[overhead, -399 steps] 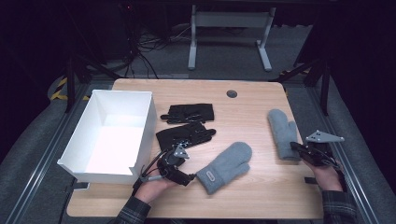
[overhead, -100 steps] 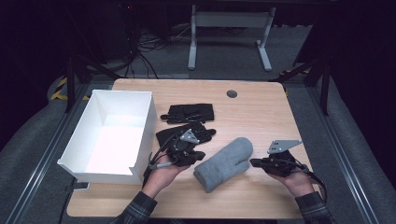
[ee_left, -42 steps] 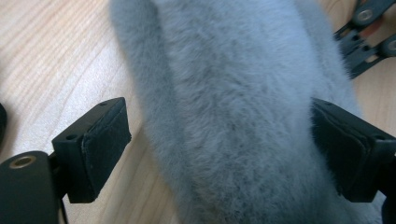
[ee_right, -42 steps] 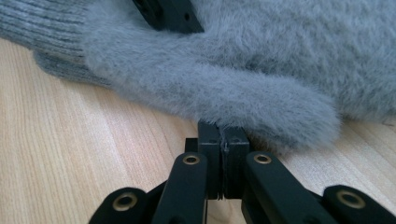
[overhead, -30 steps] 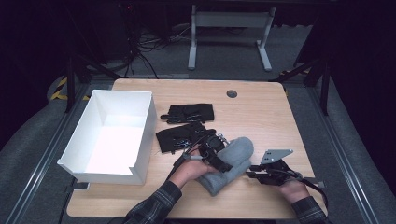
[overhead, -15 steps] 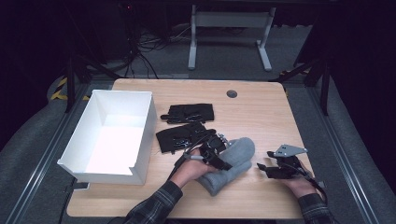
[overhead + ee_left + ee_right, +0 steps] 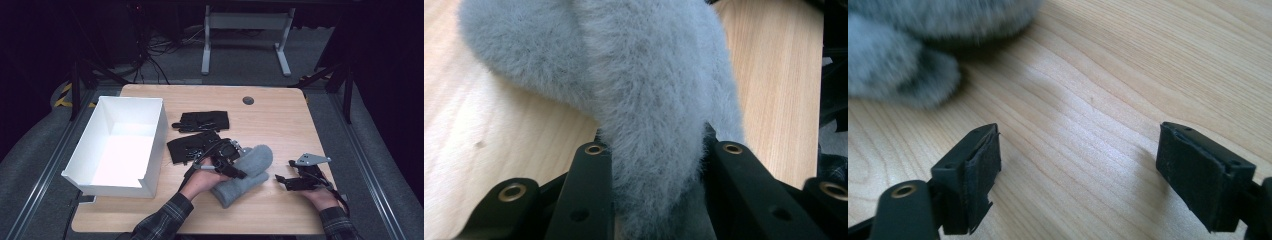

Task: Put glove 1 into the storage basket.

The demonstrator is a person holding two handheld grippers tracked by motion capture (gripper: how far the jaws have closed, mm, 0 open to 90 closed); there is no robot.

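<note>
**Left gripper pinches the grey mitten; right gripper stands open beside it**

Nearest the person, at the front of the light wooden table (image 7: 280,115), the right gripper (image 7: 286,182) rests low over bare wood, just right of the fluffy grey mitten (image 7: 247,172). Its jaws have just been opening and now stand wide apart, with only tabletop between them in the right gripper view (image 7: 1078,165); the mitten's fur (image 7: 908,60) lies ahead of them, apart from the pads.

The left gripper (image 7: 235,167) sits on the mitten's left side. Its jaws have just been closing, and in the left gripper view they clamp a bunched fold of the grey fur (image 7: 654,165) between them, the pile bulging around both black jaws.

Just beyond the left gripper lies a flat black glove (image 7: 187,146), and farther back a second black glove (image 7: 205,120). To the left stands the open white rectangular box (image 7: 155,125). A small round dark grommet (image 7: 248,100) marks the table's far edge.
</note>
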